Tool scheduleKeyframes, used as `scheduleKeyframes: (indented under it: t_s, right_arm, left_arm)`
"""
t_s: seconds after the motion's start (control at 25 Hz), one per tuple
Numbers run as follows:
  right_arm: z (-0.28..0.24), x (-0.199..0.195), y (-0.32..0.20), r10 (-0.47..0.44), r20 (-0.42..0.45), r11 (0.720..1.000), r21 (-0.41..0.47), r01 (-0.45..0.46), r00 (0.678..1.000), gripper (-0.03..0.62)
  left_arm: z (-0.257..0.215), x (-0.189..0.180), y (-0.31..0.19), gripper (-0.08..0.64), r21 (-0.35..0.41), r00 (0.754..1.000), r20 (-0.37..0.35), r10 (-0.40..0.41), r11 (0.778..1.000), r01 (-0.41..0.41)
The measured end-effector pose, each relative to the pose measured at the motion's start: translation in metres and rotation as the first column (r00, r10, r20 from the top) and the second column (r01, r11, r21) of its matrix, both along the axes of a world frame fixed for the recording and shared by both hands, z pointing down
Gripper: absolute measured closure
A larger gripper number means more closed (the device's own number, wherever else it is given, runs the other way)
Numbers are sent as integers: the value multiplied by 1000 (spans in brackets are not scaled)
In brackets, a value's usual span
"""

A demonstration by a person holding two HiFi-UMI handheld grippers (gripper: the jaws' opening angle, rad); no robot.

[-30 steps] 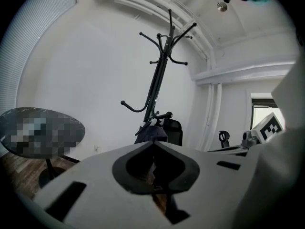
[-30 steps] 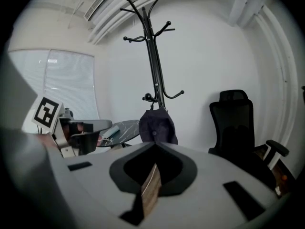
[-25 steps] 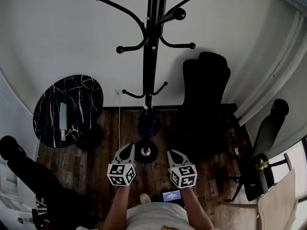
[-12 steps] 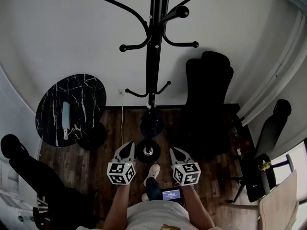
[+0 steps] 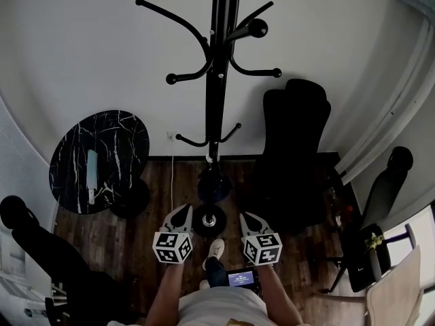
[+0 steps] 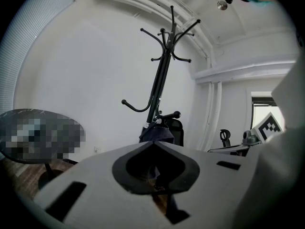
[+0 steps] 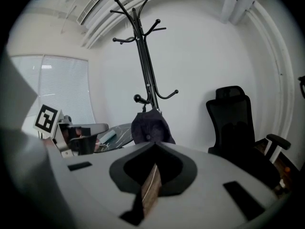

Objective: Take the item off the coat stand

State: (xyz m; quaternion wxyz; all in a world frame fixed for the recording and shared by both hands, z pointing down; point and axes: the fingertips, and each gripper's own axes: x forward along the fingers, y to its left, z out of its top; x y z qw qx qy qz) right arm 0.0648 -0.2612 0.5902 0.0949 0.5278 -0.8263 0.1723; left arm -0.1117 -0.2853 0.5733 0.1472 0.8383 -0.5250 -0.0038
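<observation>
**Inspector:** Changes since the earlier frame?

**Recorder:** A white shoe [image 5: 215, 249] has been brought forward between the grippers, and the stand is now seen from slightly closer. The grippers have been kept low and level.

**Inspector:** Tool state?

**Recorder:** The left gripper [image 5: 182, 210] and the right gripper [image 5: 246, 216] are both recorded as fully closed, with nothing held in either.

**Inspector:** Location of the item?

**Recorder:** A dark, soft fabric cap [image 7: 148, 127] is hung on a low hook against the pole of the tall black metal coat stand [image 5: 217, 80]. It sits above the stand's round base [image 5: 207, 217], well apart from both grippers.

**Inspector:** Hazards?

**Recorder:** If the jaws are not opened before contact, the cap is likely to be knocked off and dropped rather than gripped. If it is pulled outward instead of being lifted clear of the hook, the fabric may be snagged and the narrow-based stand rocked or tipped. The base may also be struck by the advancing foot.
</observation>
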Motion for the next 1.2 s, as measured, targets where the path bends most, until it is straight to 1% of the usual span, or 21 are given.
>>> scheduleKeyframes:
  t_s: [0.16, 0.36, 0.56, 0.72, 0.84, 0.88, 1.0, 1.04, 1.08, 1.2]
  right_arm:
    - [2, 3, -15, 2, -17, 1000, -1, -2, 1000, 580]
    - [6, 5, -32, 7, -36, 1000, -14, -8, 999, 580]
    - [7, -2, -45, -8, -7, 1000, -5, 7, 1000, 580]
    - [16, -6, -58, -17, -67, 1000, -17, 16, 998, 580]
    - [21, -8, -67, -26, -88, 999, -22, 25, 996, 578]
    - [23, -8, -71, -30, -99, 999, -25, 28, 995, 557]
    - [27, -11, -85, -45, -149, 999, -24, 42, 988, 537]
    - [27, -11, -91, -48, -160, 999, -20, 46, 986, 534]
    - [26, -12, -96, -50, -165, 999, -16, 48, 985, 529]
    - [25, -14, -108, -57, -171, 998, -16, 55, 984, 505]
  left_arm:
    - [-1, 3, -15, 540, 2, 1000, 2, -2, 1000, 2]
    - [6, 6, -28, 540, -12, 1000, 16, 8, 1000, -8]
    - [15, 7, -38, 540, -32, 1000, 25, 18, 999, -18]
    - [20, 11, -50, 538, -44, 999, 32, 30, 999, -28]
    - [27, 15, -57, 538, -58, 998, 44, 43, 997, -41]
    - [32, 17, -58, 538, -71, 997, 46, 54, 996, -51]
    - [45, 22, -61, 532, -113, 995, 47, 91, 990, -86]
    - [47, 23, -62, 515, -117, 994, 50, 99, 989, -93]
    - [49, 24, -63, 477, -119, 993, 53, 106, 988, -99]
    - [54, 25, -66, 440, -124, 992, 51, 114, 987, -107]
